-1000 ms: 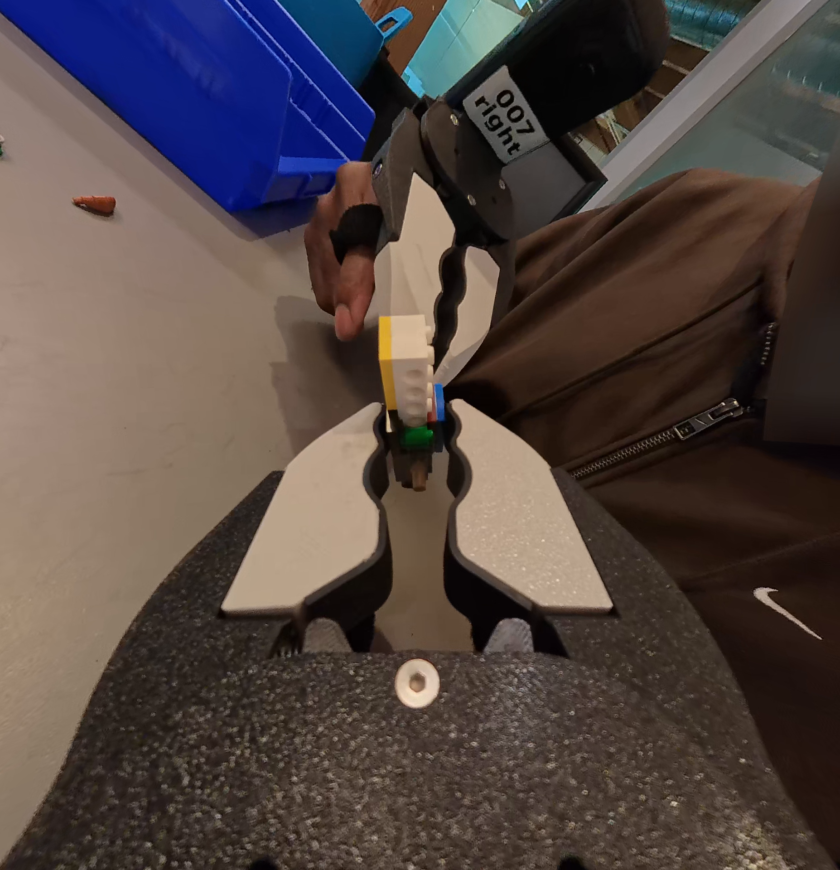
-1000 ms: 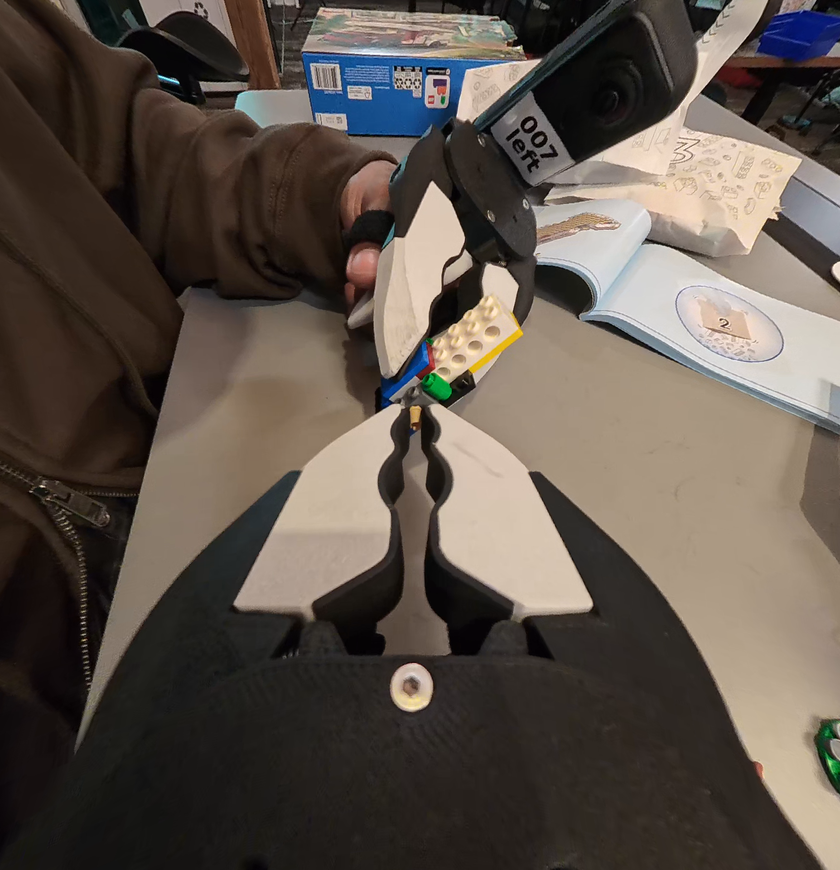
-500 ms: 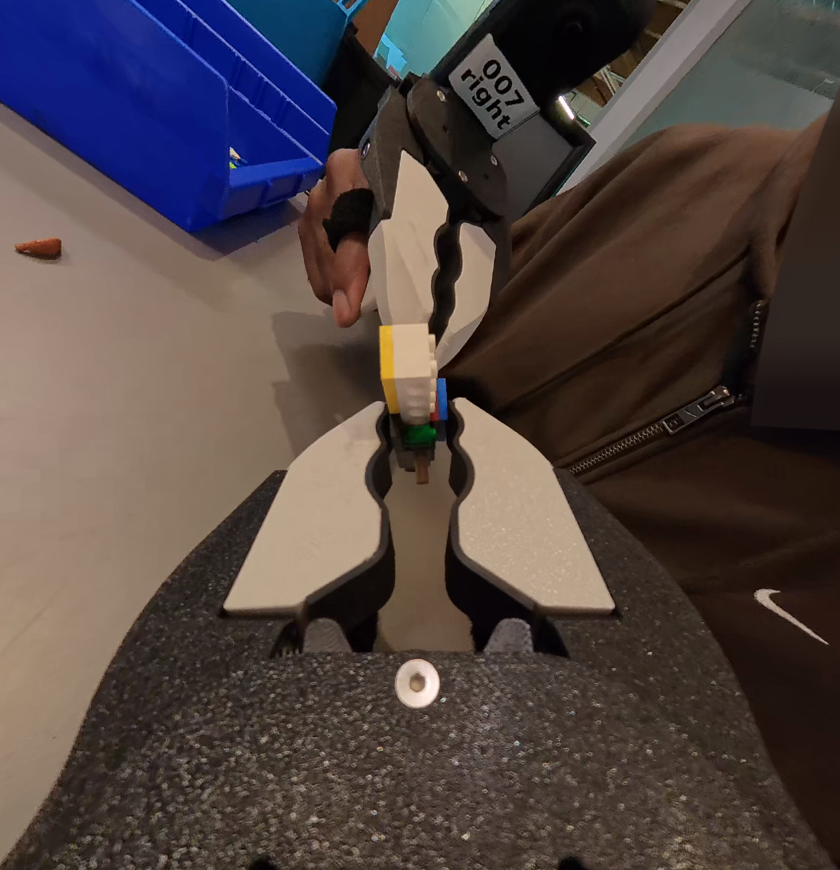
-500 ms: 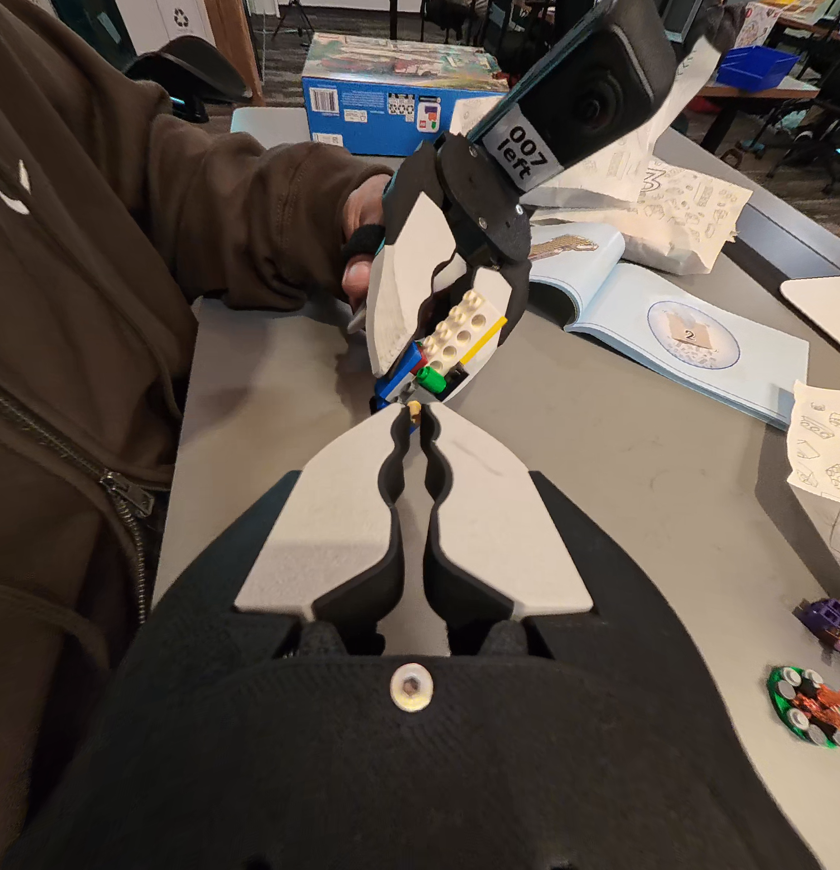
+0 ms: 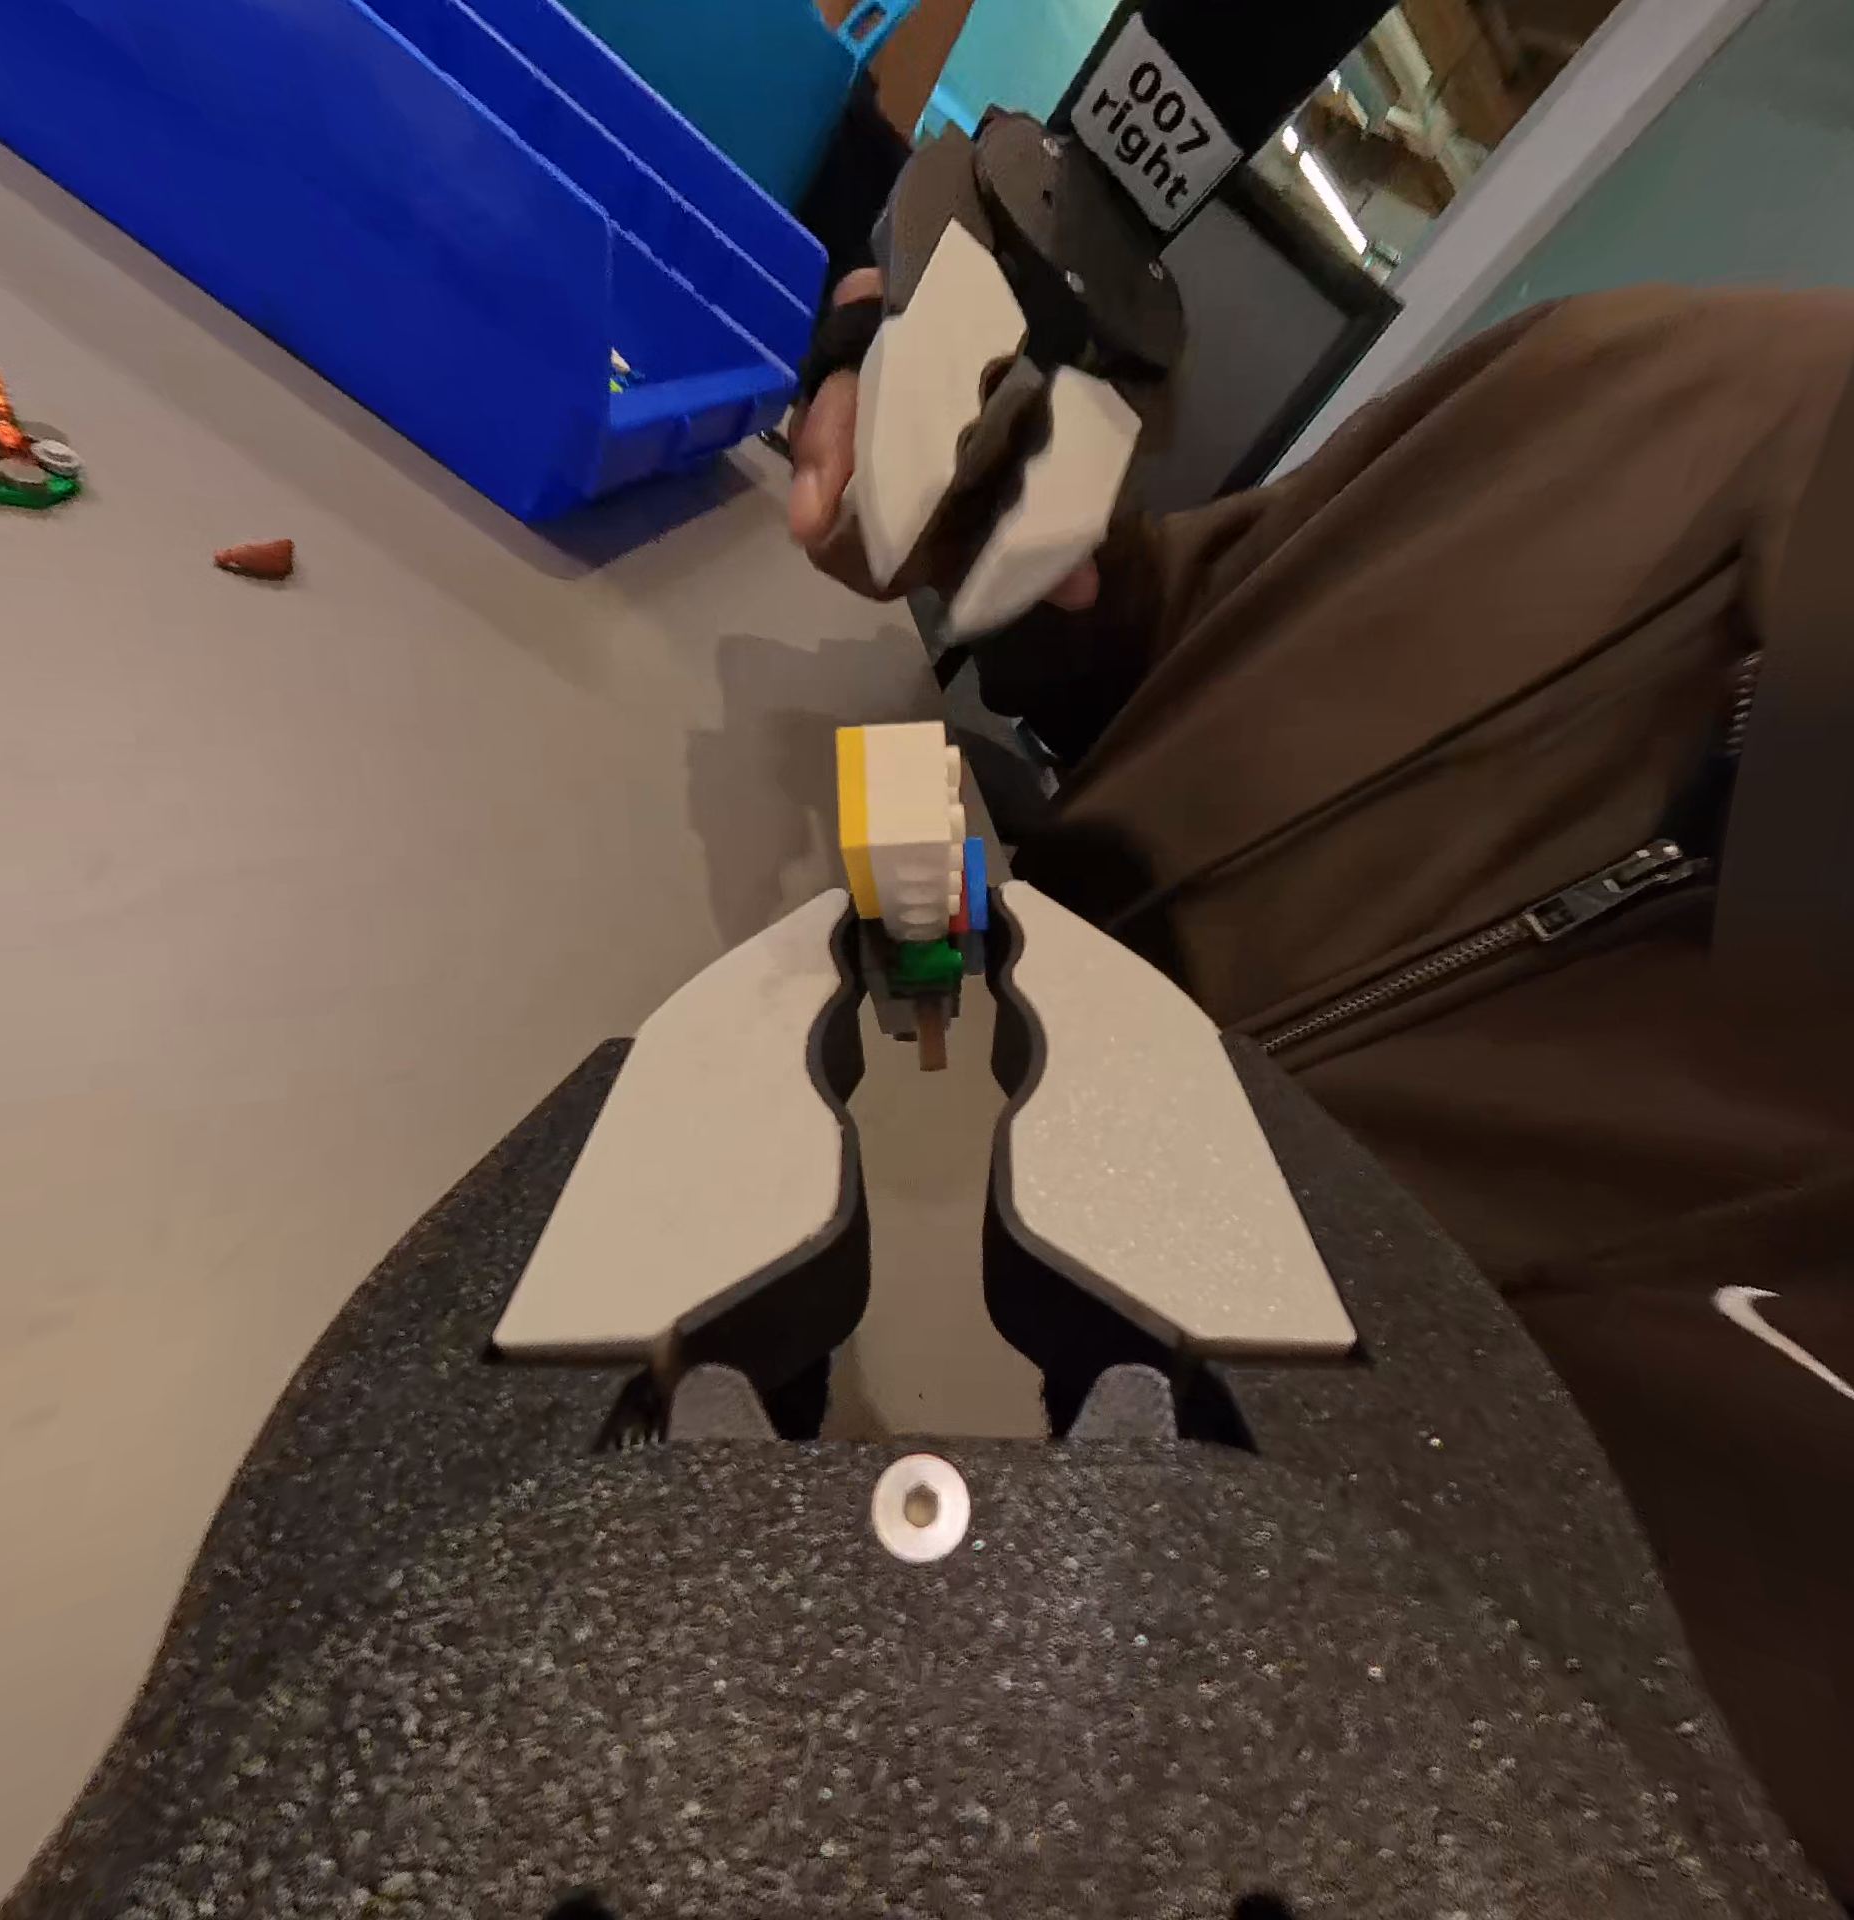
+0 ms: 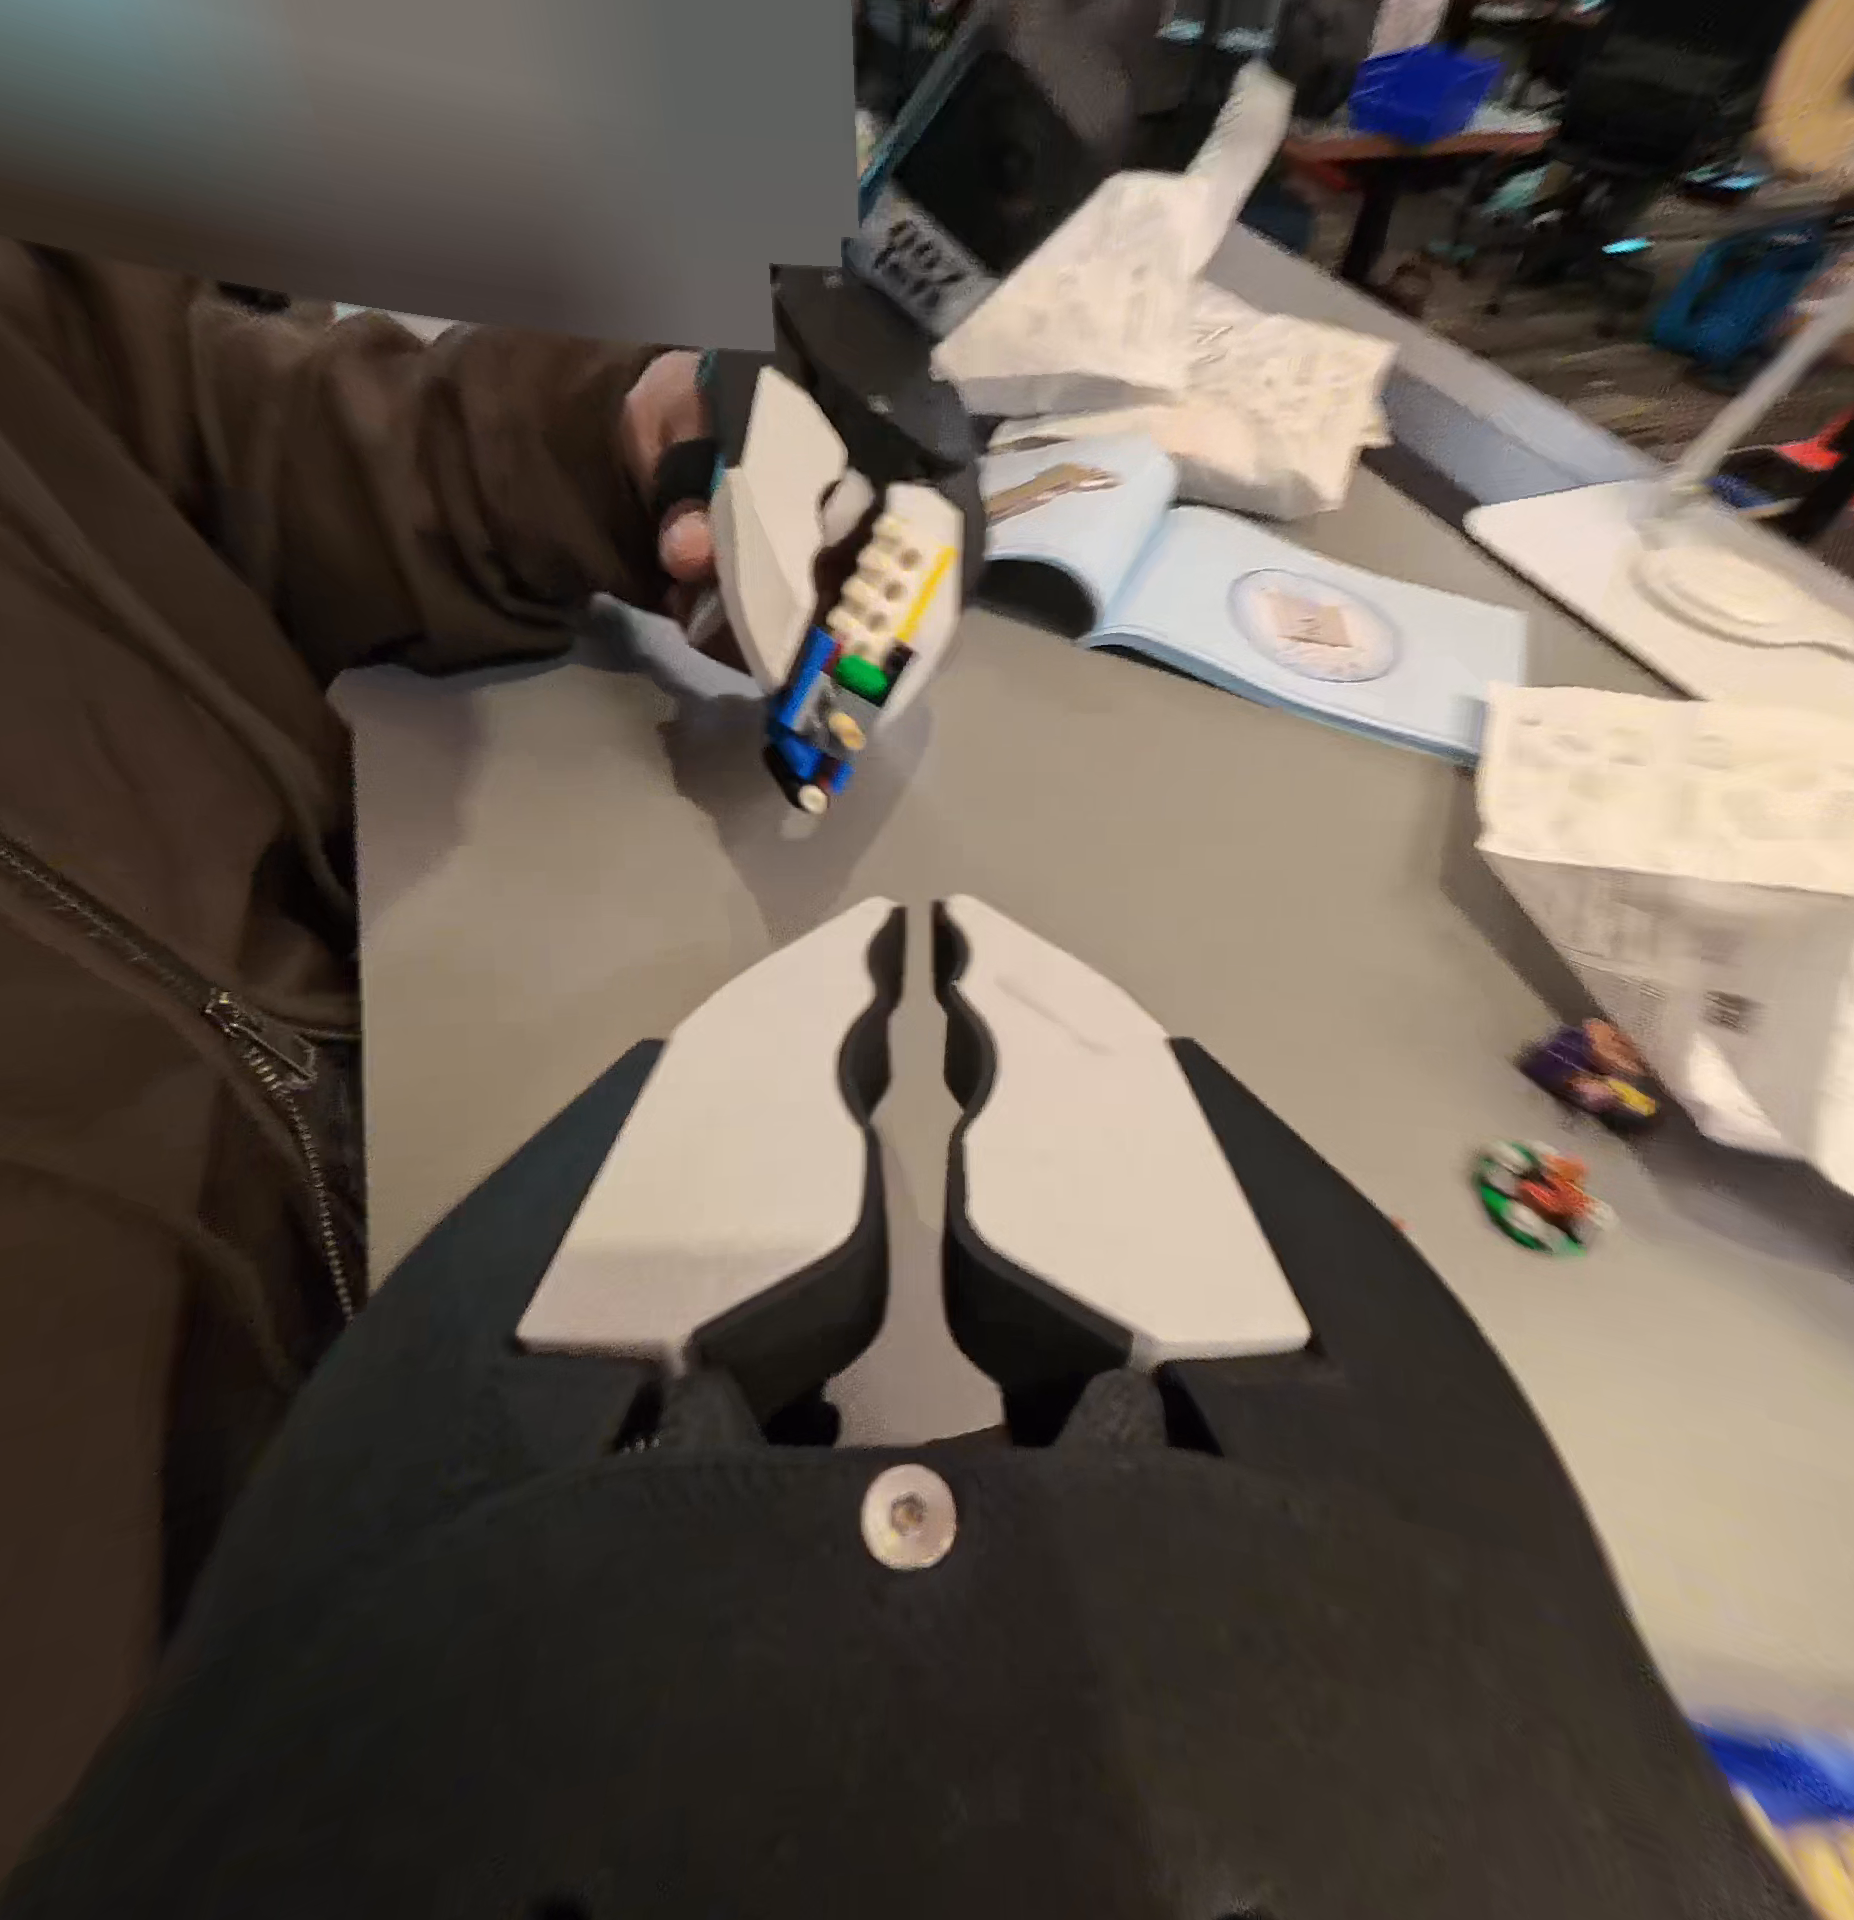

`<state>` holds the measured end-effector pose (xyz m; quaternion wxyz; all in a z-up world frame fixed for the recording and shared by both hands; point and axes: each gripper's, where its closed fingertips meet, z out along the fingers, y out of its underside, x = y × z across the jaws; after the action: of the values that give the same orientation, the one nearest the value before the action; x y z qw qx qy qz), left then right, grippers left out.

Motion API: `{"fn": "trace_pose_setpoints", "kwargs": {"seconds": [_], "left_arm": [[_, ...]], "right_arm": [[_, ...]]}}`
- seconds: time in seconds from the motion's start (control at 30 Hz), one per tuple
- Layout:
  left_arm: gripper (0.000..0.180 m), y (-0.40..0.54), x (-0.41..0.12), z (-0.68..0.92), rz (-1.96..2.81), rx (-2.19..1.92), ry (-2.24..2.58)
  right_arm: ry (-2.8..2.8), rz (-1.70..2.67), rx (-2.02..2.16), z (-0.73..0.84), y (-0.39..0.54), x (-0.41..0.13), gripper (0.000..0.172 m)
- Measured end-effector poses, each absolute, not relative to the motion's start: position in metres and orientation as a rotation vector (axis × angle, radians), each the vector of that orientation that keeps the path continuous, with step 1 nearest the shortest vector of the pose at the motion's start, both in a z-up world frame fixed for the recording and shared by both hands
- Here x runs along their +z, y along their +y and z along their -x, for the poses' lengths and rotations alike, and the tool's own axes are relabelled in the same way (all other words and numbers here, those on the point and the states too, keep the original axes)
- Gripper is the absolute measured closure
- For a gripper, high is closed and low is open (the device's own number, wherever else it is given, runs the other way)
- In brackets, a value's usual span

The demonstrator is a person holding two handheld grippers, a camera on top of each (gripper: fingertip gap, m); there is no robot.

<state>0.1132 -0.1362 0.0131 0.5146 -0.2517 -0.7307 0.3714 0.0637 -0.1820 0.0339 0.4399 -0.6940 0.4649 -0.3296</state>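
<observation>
While a small toy-brick model (image 5: 907,831) sits clamped in the left gripper (image 5: 918,914) above the grey table (image 5: 279,935), the right gripper (image 6: 918,914) hovers apart nearby, fingers nearly together on nothing, far from the blue bin (image 5: 383,208).

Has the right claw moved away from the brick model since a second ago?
Yes. The right claw has pulled back from the brick model in the left claw; bare grey table now shows between them.
</observation>
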Motion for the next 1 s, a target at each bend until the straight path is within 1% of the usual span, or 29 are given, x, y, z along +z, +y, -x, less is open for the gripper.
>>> {"fn": "trace_pose_setpoints", "kwargs": {"seconds": [0.03, 0.1, 0.17, 0.37, 0.6, 0.8, 1.0], "left_arm": [[0.16, -0.137, 0.01, -0.108, 0.631, 0.899, -1.775], [0.16, -0.138, 0.002, -0.104, 0.697, 0.917, -1.858], [0.16, -0.138, -0.005, -0.104, 0.76, 0.936, -1.936], [0.16, -0.135, -0.012, -0.106, 0.885, 0.959, -2.049], [0.16, -0.131, -0.014, -0.109, 0.987, 1.0, -2.064], [0.16, -0.133, -0.021, -0.109, 1.084, 1.034, -2.113], [0.16, -0.138, -0.02, -0.114, 1.095, 1.089, -2.116]], "right_arm": [[1.135, 1.761, -0.778, -0.072, -0.17, 0.025, 0.157], [1.11, 1.841, -0.725, -0.086, -0.153, 0.008, 0.15], [1.11, 1.919, -0.707, -0.095, -0.147, -0.004, 0.147], [1.089, 2.052, -0.697, -0.105, -0.144, -0.017, 0.157], [1.038, 2.011, -0.605, -0.108, -0.138, -0.014, 0.165], [1.011, 2.089, -0.589, -0.107, -0.139, -0.023, 0.167], [0.881, 2.098, -0.731, -0.113, -0.144, -0.023, 0.167]]}}
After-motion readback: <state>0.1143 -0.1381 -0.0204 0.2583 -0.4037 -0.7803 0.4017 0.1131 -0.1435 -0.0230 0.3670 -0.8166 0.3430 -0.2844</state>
